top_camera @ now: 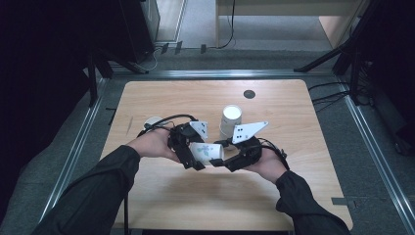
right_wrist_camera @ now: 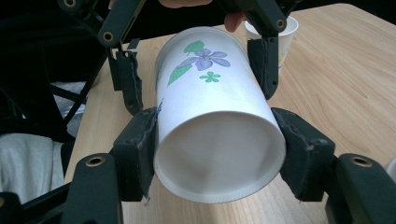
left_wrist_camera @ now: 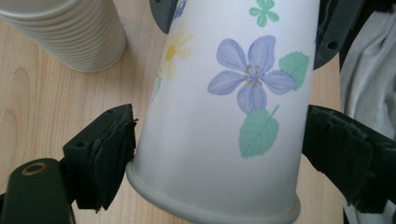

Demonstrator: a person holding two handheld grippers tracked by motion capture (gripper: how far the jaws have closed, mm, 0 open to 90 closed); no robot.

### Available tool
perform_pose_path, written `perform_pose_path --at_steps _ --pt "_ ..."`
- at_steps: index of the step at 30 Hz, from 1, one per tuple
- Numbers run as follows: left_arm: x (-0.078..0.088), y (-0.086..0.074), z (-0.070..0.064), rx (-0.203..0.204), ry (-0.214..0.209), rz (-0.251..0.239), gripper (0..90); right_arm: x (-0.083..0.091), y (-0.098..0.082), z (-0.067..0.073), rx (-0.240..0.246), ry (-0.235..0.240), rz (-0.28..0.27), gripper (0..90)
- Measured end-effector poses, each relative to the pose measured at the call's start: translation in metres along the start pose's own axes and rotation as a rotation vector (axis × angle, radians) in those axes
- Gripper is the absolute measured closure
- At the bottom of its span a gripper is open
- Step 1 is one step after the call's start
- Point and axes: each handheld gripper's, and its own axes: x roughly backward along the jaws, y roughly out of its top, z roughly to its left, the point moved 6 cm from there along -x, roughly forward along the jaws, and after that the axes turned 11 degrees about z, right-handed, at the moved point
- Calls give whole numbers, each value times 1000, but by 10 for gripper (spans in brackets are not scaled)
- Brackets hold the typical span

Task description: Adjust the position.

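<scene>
Nearest, in the right gripper view: right gripper [right_wrist_camera: 219, 154] clamped on the flowered paper cup [right_wrist_camera: 212, 121] at its open rim end, pads pressed on both sides of the wall, mouth facing the camera. The cup is carried on its side above the table [top_camera: 161, 196], between the two hands.

Left gripper [left_wrist_camera: 219, 154] sits around the cup's base end. Its jaws look parted: a gap shows at the far pad in the right gripper view, though the near pad may brush the wall; contact is hard to judge.

Farther off: stack of cups [top_camera: 231, 117] upright on the table, just beyond the grippers.

Handling: light, thin-walled paper, easily dented. The rolled rim and the base are stiffest, so grip there, gently. The printed surface is probably slick.
</scene>
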Motion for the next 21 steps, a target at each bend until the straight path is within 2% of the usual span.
perform_pose_path --at_steps 5,7,13,21 --pt "3 -3 2 13 10 -55 87 5 -1 -1 -4 -2 -5 364" --pt "5 -4 1 33 -4 -96 83 6 -1 -1 -5 -1 -7 364" --pt "5 -10 2 55 -3 -153 70 10 -2 -1 -6 -4 -15 364" --pt "4 -17 2 111 -17 -278 70 16 -4 -2 -12 -2 -24 363"
